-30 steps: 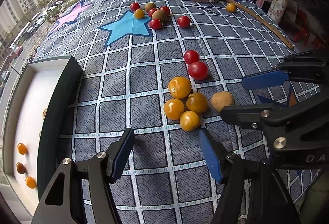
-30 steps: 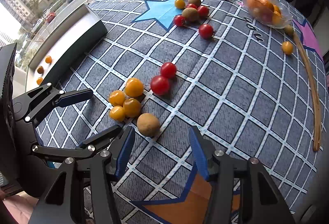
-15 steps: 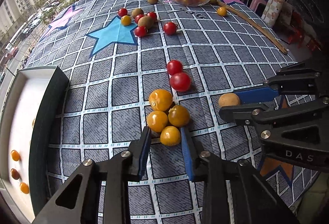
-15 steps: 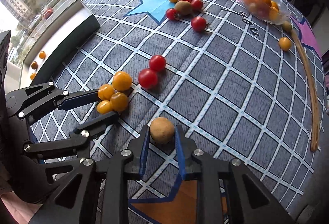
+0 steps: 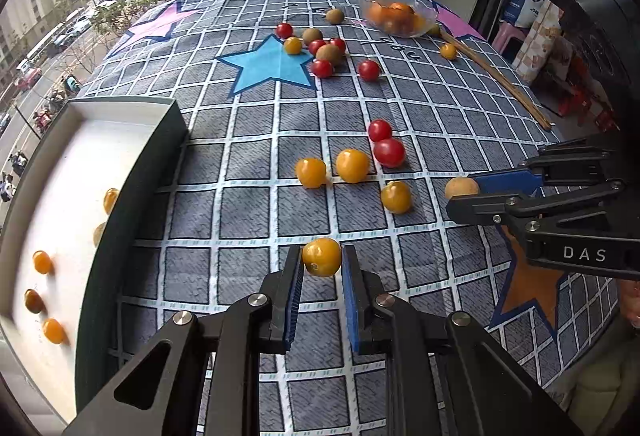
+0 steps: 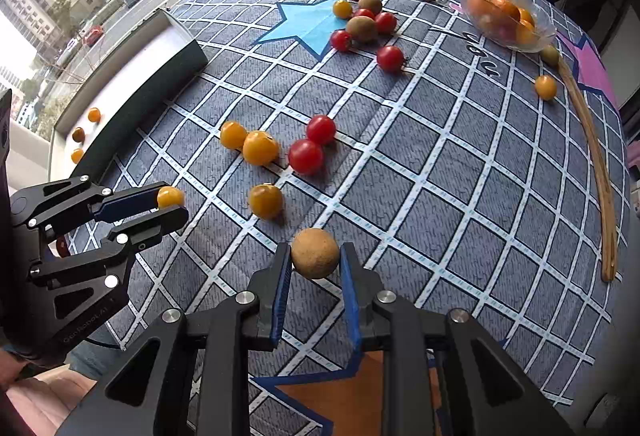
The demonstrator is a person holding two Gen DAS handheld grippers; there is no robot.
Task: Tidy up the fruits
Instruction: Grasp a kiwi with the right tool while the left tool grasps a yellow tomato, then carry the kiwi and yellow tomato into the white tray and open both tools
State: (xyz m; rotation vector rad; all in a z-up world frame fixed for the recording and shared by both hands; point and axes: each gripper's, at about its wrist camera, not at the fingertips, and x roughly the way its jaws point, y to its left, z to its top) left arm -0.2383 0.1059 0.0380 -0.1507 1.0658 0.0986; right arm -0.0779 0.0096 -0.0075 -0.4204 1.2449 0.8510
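My left gripper [image 5: 321, 262] is shut on a yellow cherry tomato [image 5: 321, 257], held just off the checked cloth; the right wrist view shows the same gripper [image 6: 170, 201] and tomato [image 6: 170, 196] at the left. My right gripper [image 6: 315, 256] is shut on a round tan fruit [image 6: 315, 253], seen again [image 5: 461, 187] at the right of the left wrist view. Three yellow tomatoes [image 5: 352, 165] and two red tomatoes [image 5: 389, 152] lie loose on the cloth beyond. A white tray [image 5: 132, 104] at the left holds several small fruits.
A far cluster of red tomatoes and kiwis [image 5: 329, 53] lies by the blue star. A glass bowl [image 5: 396, 16] of orange fruit stands at the back right. A wooden stick [image 5: 500, 80] runs along the right edge. A person stands behind the table.
Both grippers shut: the left on a yellow tomato from the cluster, the right on the tan fruit. The left has drawn back with its tomato, and the remaining yellow ones have spread apart.
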